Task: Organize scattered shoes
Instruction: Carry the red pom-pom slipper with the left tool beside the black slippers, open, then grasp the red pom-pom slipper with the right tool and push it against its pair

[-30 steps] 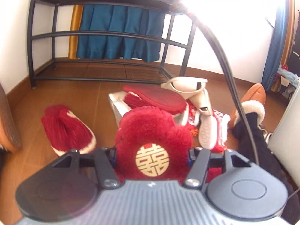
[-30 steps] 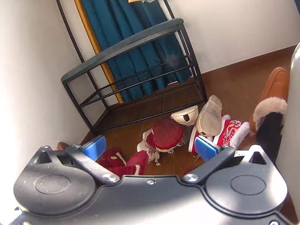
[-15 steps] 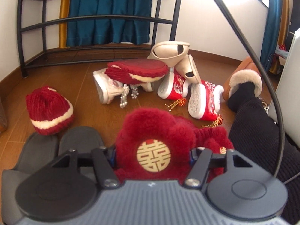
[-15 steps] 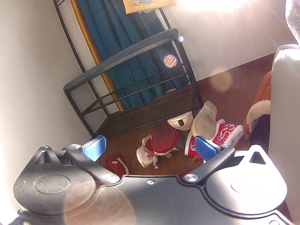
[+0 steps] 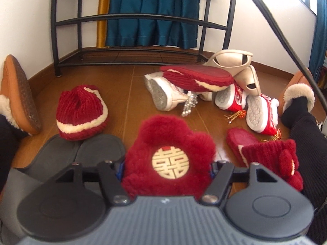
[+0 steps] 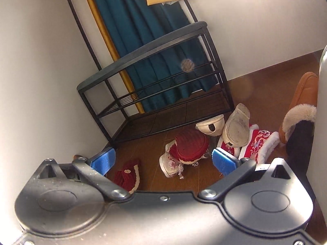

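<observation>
red fluffy slipper [image 5: 170, 159] stays clamped in the left gripper [image 5: 166, 166], now lower and nearer the floor than 1 s ago; its mate [image 5: 265, 153] lies just right. right gripper [image 6: 162, 162] spread wide, holding nothing, high over the shoe pile [image 6: 196, 147]. black rack [image 5: 141, 18] beyond; grey mat [image 5: 81, 149] at left.
</observation>
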